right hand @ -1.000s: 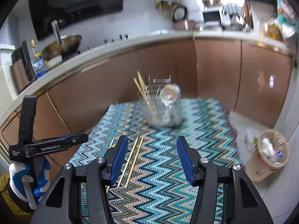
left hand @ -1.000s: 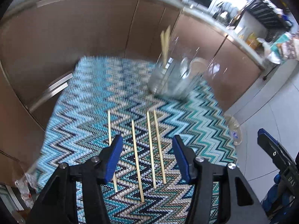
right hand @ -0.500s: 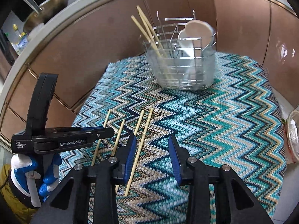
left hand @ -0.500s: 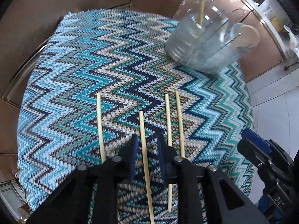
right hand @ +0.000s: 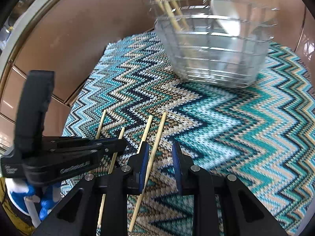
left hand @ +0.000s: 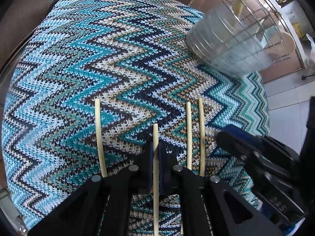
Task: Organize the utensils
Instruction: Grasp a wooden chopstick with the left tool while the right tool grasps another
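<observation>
**A:** What have your left tongs [left hand: 155,157] got?

**B:** One chopstick [left hand: 155,137]. My blue pads are closed down to its width, one on each side. It lies flat on the zigzag cloth [left hand: 98,59] that covers the desk. Three more lie with it: one well to the left [left hand: 98,133], two close together on the right [left hand: 194,133].

**A:** And your right tongs [right hand: 159,161]?

**B:** Partly open, holding nothing. The rightmost chopstick [right hand: 155,143] runs between the pads, close against the left one, with a clear gap to the right one.

**A:** How do you think they handle?

**B:** I judge them very light, stiff and thin, with a smooth skin that could slip or roll. The knit cloth is soft, so pressing down could sink a stick into it and make my pads snag the yarn. I grip lightly; a hard squeeze gains nothing.

**A:** Where do you take hold?

**B:** About the middle of the length, I think, so it stays level when lifted. Held by an end it would droop and swing.

**A:** Where does it go?

**B:** Probably the wire holder [right hand: 214,59] at the far right of the desk. A few chopsticks [right hand: 169,15] already stand in it, along with a pale spoon [right hand: 228,17].
</observation>
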Available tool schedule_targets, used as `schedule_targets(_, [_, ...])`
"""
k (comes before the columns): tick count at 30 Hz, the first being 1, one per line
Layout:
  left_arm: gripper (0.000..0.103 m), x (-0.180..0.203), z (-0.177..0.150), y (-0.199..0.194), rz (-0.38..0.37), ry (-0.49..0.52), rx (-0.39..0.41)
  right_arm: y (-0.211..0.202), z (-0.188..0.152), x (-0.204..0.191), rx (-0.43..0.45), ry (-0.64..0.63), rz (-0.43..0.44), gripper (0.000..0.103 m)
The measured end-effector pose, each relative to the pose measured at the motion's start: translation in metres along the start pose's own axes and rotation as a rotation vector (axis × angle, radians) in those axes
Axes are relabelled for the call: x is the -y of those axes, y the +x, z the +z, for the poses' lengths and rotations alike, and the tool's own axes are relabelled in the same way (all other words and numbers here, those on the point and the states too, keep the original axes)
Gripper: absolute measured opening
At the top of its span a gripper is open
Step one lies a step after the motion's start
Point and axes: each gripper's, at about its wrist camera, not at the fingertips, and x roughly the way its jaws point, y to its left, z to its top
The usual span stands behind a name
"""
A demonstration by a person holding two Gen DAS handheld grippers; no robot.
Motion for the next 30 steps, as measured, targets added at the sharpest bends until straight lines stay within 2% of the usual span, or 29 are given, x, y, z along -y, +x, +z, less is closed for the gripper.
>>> schedule_targets(4, [0.005, -0.004, -0.001, -0.001, -0.028, -0.003, 0.013, 0.015, 0.01, -0.004, -0.029, -0.008, -0.032, 0.021])
schedule_targets(9, [0.005, -0.006, 0.0, -0.001, -0.059, -0.013, 0.02, 0.034, 0.019, -0.01, -0.066, -0.02, -0.058, 0.012])
schedule_targets(12, [0.005, -0.009, -0.002, -0.002, -0.059, -0.014, 0.027, 0.043, 0.02, -0.012, -0.082, -0.036, -0.078, 0.009])
schedule_targets(16, [0.005, -0.015, -0.003, -0.006, -0.054, -0.016, 0.036, 0.042, 0.021, -0.007, -0.074, -0.017, -0.063, 0.007])
schedule_targets(24, [0.005, 0.002, -0.01, -0.005, -0.029, -0.025, 0.074, 0.011, 0.009, -0.006, 0.0, -0.026, -0.033, 0.005])
schedule_targets(30, [0.005, 0.014, -0.028, -0.027, -0.022, 0.0, 0.159, -0.026, -0.011, -0.009, 0.087, -0.061, -0.005, 0.005])
